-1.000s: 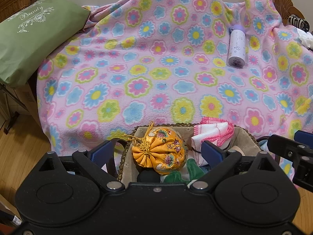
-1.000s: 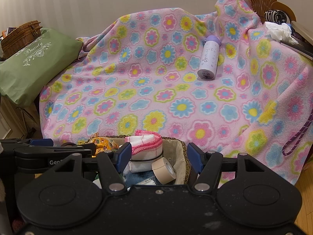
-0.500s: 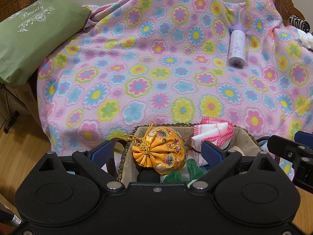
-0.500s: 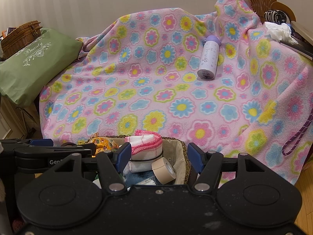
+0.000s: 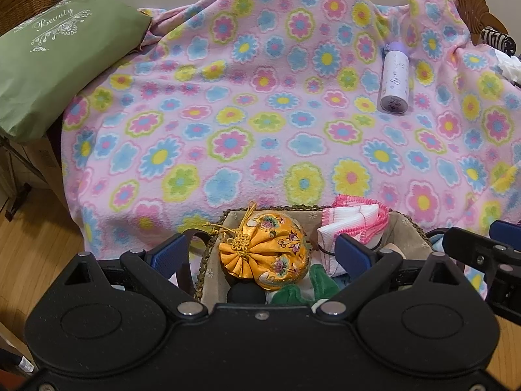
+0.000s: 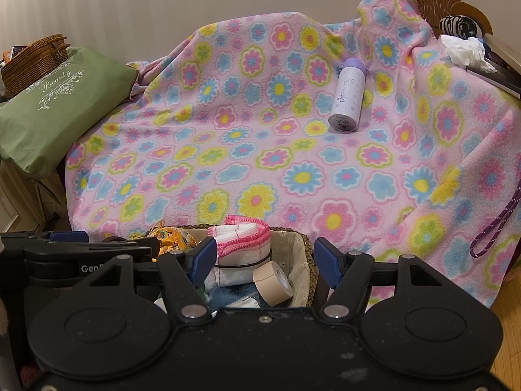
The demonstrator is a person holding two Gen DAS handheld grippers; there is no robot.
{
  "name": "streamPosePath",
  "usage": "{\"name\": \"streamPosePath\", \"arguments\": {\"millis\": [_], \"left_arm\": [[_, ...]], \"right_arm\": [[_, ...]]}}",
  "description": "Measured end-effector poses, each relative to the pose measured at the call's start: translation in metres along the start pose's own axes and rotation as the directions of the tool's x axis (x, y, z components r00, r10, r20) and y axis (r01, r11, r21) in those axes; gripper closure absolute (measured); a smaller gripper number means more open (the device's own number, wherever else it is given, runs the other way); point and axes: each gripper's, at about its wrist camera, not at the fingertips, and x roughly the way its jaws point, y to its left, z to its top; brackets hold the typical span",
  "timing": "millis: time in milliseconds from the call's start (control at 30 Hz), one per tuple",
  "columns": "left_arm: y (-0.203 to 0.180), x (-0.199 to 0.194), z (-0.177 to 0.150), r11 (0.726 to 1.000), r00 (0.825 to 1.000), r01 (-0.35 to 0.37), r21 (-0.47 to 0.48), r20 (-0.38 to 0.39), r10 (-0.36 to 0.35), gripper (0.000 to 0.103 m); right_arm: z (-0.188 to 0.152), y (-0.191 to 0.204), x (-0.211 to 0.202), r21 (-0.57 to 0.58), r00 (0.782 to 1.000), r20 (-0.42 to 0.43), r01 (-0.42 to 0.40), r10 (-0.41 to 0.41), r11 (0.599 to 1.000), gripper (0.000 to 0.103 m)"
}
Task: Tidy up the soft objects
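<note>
While both sets of jaws are held spread and empty, no change is seen: left gripper and right gripper stay over the basket, its pouch between the left jaws.

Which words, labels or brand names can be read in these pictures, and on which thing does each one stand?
"Beauty": white script on the green fabric cushion.
"Gen", cut off: on the black left gripper.
Purple script on the white cylindrical bottle: too small to read.
</note>
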Motion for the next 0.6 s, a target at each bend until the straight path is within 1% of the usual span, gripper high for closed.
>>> {"name": "streamPosePath", "arguments": {"millis": [433, 600], "left_arm": [[-0.0018, 0.0015, -0.0004, 1.0, 1.0, 0.009, 0.008, -0.007, -0.009, 0.009], [0.0025, 0.0035, -0.001, 1.0, 1.0, 0.016, -0.008, -0.015, -0.016, 0.009]], "right_arm": [[-0.0008, 0.0, 0.0004, 0.001, 1.0, -0.003, 0.0, 0.0, 1.0, 0.037], [-0.0033, -0.0004, 0.002, 0.004, 1.0, -0.009, -0.001, 0.001, 1.0, 0.037]]}}
